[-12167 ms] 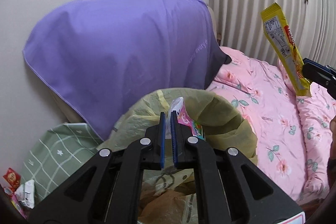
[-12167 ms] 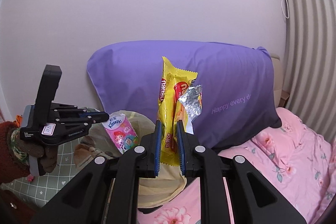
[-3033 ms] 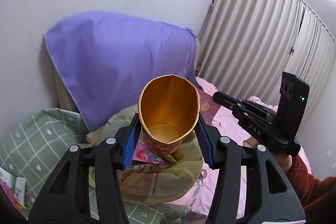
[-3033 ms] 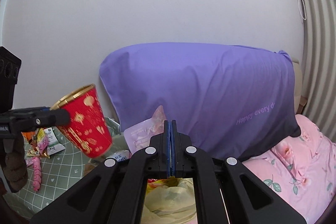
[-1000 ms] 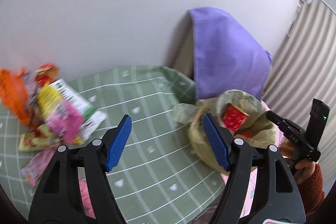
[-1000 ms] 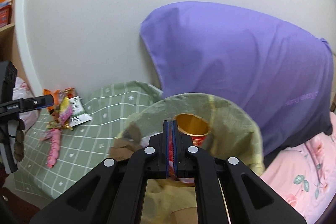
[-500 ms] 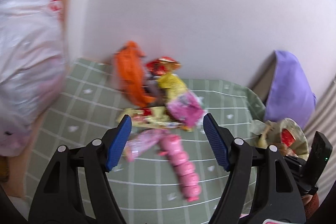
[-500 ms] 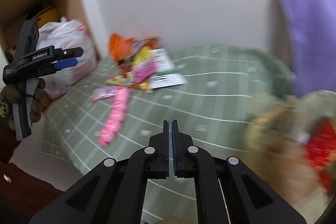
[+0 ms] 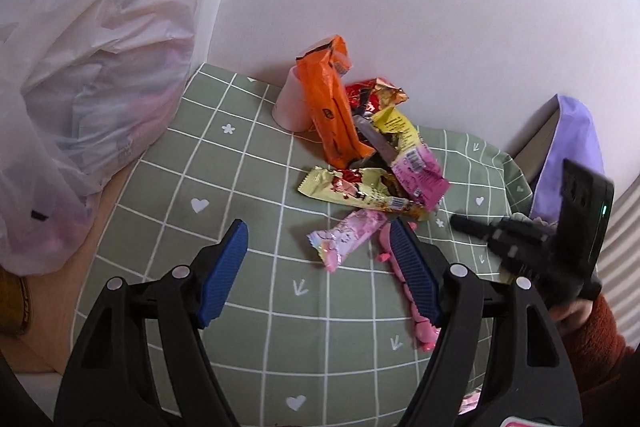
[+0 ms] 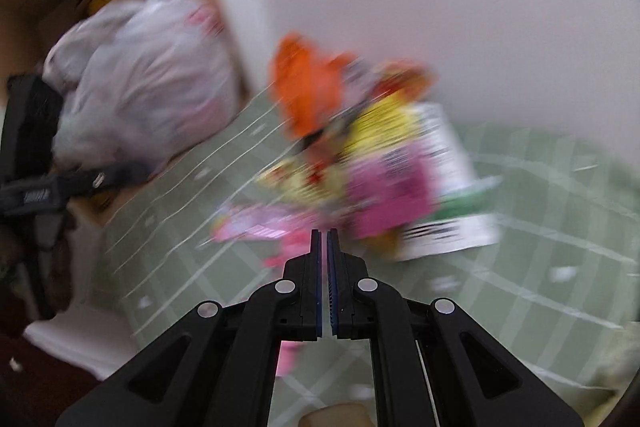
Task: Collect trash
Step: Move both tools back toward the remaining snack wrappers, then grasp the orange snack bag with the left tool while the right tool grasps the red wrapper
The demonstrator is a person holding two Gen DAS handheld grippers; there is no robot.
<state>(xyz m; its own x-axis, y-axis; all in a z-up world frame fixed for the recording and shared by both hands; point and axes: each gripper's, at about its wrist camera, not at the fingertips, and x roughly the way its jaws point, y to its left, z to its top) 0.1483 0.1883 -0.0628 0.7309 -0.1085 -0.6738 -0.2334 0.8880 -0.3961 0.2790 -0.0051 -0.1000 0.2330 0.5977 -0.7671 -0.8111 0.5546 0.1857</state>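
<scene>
A plain white wall (image 9: pixel 420 7) is seen behind a surface covered by a green checked cloth (image 9: pixel 224 171). A wooden shelf (image 9: pixel 100 203) is set at the left edge. A purple pillow (image 9: pixel 572 147) is propped at the far right.

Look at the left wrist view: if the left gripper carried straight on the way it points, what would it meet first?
Probably the pale pink wrapper lying between the open left gripper and the pile; depth is unclear, so perhaps the green checked cloth first.
</scene>
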